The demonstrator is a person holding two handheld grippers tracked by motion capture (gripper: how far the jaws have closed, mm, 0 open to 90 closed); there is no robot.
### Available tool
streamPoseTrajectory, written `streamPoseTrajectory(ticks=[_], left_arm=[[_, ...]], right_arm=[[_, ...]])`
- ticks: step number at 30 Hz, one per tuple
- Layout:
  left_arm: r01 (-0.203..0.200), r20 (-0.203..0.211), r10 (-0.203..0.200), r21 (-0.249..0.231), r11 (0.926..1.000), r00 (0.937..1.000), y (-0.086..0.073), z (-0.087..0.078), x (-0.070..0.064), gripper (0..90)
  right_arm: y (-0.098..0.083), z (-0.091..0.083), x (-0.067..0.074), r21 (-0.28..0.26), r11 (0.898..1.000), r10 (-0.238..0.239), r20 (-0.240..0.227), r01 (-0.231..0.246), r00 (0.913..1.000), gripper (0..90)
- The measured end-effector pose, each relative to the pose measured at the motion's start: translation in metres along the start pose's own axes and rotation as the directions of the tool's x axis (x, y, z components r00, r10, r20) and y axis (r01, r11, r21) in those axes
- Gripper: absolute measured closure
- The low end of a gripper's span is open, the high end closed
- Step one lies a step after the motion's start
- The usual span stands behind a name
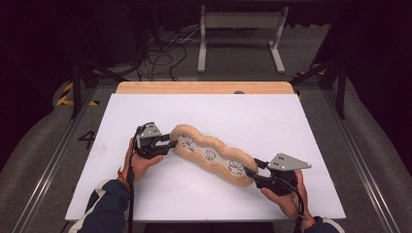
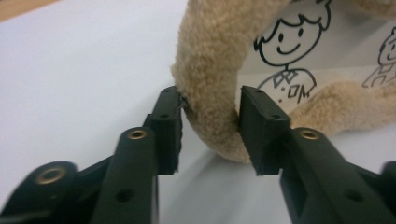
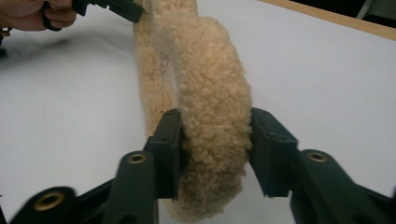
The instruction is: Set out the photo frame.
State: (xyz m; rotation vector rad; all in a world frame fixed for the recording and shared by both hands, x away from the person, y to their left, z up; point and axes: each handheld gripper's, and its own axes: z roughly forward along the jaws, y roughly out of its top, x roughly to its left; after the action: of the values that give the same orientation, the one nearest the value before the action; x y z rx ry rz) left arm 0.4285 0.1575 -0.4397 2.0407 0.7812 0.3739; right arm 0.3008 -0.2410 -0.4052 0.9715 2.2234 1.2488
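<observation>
A long tan fleecy cushion (image 1: 212,154) with cartoon figures printed on its white middle lies slantwise on the white surface (image 1: 252,114), one end toward the left hand-held gripper (image 1: 167,144) and the other toward the right hand-held gripper (image 1: 254,171). In the left gripper view the left hand-held gripper, partly open, has the cushion's fleecy rim between its jaws with both pads pressed on it. In the right gripper view the right hand-held gripper pinches the rim at the opposite end likewise, pads sunk into the pile.
</observation>
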Motion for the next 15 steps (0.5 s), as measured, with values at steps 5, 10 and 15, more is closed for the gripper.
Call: streamPoseTrajectory(ticks=[5, 10, 15], left_arm=[[-0.001, -0.002, 0.001, -0.022, 0.9998, 1.0000, 0.003, 0.007, -0.001, 44.7], [-0.020, -0.012, 0.020, -0.002, 0.9998, 0.9997, 0.003, 0.008, -0.005, 57.0], [-0.019, -0.011, 0.019, 0.009, 0.9998, 0.9998, 0.001, 0.003, -0.003, 64.5]], right_arm=[[-0.010, -0.010, 0.004, -0.025, 0.999, -0.022, 0.010, 0.022, 0.9997, 55.3], [-0.016, -0.020, 0.007, -0.051, 0.998, -0.027, 0.028, 0.028, 0.9992, 67.3], [-0.015, -0.018, 0.004, -0.052, 0.999, -0.012, 0.024, 0.013, 0.9996, 70.1]])
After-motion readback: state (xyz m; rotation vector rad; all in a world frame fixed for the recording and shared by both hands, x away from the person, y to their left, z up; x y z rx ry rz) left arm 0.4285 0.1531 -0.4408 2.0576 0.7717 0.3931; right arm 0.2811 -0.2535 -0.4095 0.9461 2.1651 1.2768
